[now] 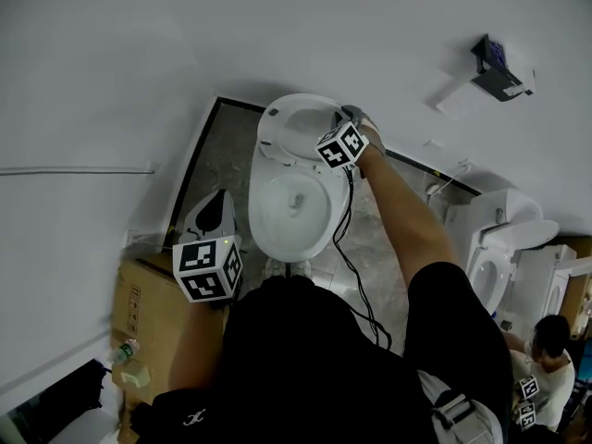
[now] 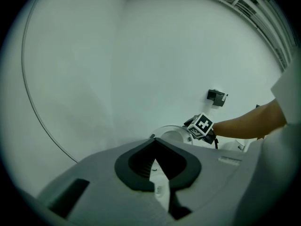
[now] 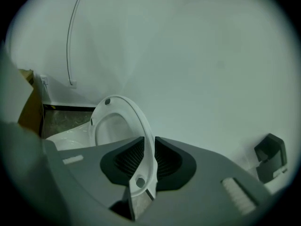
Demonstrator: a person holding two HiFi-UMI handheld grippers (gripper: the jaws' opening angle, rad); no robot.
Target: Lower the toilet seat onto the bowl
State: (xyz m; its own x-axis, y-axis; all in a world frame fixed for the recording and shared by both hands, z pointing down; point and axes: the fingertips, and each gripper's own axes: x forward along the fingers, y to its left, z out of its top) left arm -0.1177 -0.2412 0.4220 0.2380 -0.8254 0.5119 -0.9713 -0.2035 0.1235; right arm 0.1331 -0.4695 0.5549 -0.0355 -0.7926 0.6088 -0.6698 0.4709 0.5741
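The fingers [image 3: 123, 160] of the right gripper [image 3: 149, 142] are clenched on the toilet seat [image 3: 140, 119]. Its thin white rim stands between the two dark pads, and both pads touch it. The seat is raised above the toilet bowl [image 1: 257, 206] and tilts back toward the wall behind the bowl. In the head view this gripper is at the back of the bowl, on the right part of the seat rim. Its marker cube [image 1: 342, 146] is just above the bowl's back edge. A black cable [image 1: 347, 239] hangs from the gripper and runs down along the right side of the bowl.

The fingers [image 2: 136, 166] of the left gripper [image 2: 154, 142] are closed together at their tips and they grasp nothing. This gripper is held to the left of the bowl, near its front, and does not touch it.

A cardboard box [image 1: 153, 313] stands to the left of the bowl, with a plastic bottle [image 1: 120, 350] on its near part. A dark holder [image 1: 499, 72] is fixed on the wall, to the right of the bowl and higher. A second toilet [image 1: 499, 257] stands well to the right of the bowl, and another person [image 1: 546, 359] is beside it.
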